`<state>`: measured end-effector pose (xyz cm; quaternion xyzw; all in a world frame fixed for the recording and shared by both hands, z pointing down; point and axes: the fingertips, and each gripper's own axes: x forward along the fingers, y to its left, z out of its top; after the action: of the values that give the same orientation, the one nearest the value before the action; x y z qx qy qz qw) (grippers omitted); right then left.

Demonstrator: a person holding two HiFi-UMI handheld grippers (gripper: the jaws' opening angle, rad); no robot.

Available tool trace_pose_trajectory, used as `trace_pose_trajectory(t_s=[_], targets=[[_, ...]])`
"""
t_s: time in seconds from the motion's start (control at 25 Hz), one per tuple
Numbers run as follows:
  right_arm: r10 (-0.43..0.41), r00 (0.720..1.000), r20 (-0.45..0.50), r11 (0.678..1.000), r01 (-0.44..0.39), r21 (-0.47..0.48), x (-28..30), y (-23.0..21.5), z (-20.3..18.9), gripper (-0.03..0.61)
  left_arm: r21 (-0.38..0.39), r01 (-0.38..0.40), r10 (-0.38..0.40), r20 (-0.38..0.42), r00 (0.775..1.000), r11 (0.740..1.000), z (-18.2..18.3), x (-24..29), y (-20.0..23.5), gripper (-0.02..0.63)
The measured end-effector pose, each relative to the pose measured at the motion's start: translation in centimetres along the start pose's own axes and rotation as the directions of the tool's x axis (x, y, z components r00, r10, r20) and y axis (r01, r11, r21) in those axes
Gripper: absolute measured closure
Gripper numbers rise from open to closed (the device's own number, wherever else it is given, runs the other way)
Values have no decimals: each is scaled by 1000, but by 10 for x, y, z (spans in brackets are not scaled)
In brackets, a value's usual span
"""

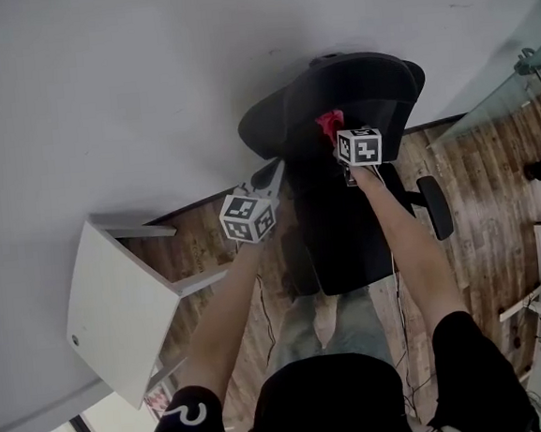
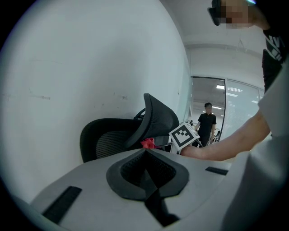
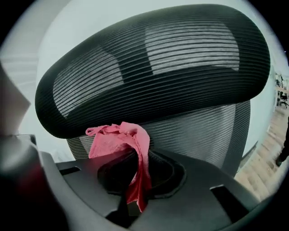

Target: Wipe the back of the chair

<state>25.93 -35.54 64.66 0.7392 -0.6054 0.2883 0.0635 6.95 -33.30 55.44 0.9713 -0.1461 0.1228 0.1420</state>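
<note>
1. Head view: my right gripper (image 1: 337, 139) holds a red cloth (image 1: 329, 122) at the back of the black chair (image 1: 372, 89), upper centre. My left gripper (image 1: 274, 172) is just beside the chair's left edge. A white table (image 1: 109, 309) stands lower left, and open wood floor (image 1: 472, 155) lies right.
2. Left gripper view: it shows what the head view cannot, my left jaws pressed together with nothing between them. A person (image 2: 207, 122) stands well beyond.
3. Right gripper view: my jaws pinch the cloth, and the mesh headrest (image 3: 153, 58) fills the upper frame.
</note>
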Motion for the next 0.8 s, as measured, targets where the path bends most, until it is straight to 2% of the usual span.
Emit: trace_pose_trajectory(t_s=[0.8], targets=[[-66, 997, 34, 998, 66, 11, -41, -152, 32, 512, 26, 3, -3, 30, 1000, 1000, 28, 109, -92, 589]])
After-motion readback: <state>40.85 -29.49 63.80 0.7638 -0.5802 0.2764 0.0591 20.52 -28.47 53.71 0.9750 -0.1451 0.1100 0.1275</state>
